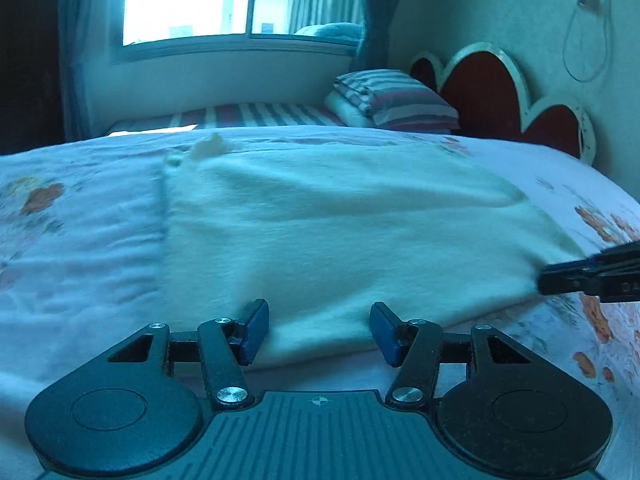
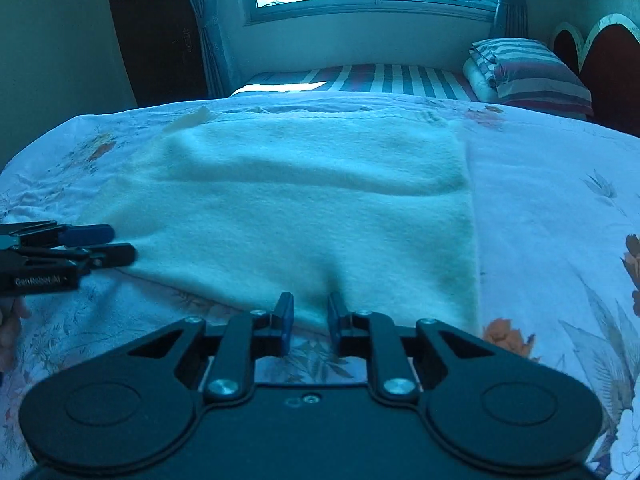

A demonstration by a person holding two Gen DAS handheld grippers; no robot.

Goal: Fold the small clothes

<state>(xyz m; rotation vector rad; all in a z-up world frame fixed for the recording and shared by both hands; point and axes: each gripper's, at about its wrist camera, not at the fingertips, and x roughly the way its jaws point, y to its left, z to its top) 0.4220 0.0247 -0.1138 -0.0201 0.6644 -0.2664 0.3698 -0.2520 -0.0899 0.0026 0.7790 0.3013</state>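
A pale cream knitted garment (image 1: 320, 232) lies spread flat on the floral bedspread (image 1: 80, 260); it also shows in the right wrist view (image 2: 304, 216). My left gripper (image 1: 318, 330) is open, its blue pads on either side of the garment's near hem, which lies between them. My right gripper (image 2: 310, 320) has its pads a narrow gap apart, with the garment's near edge between them. The right gripper shows at the right edge of the left wrist view (image 1: 560, 280), at the garment's corner. The left gripper shows at the left of the right wrist view (image 2: 116, 244), at the other corner.
A folded striped quilt and pillow (image 1: 392, 100) lie at the far right by a red scalloped headboard (image 1: 500, 92). A window (image 1: 208, 0) with curtains is beyond a striped second bed (image 2: 380, 78). A dark door (image 2: 156, 32) stands at the left.
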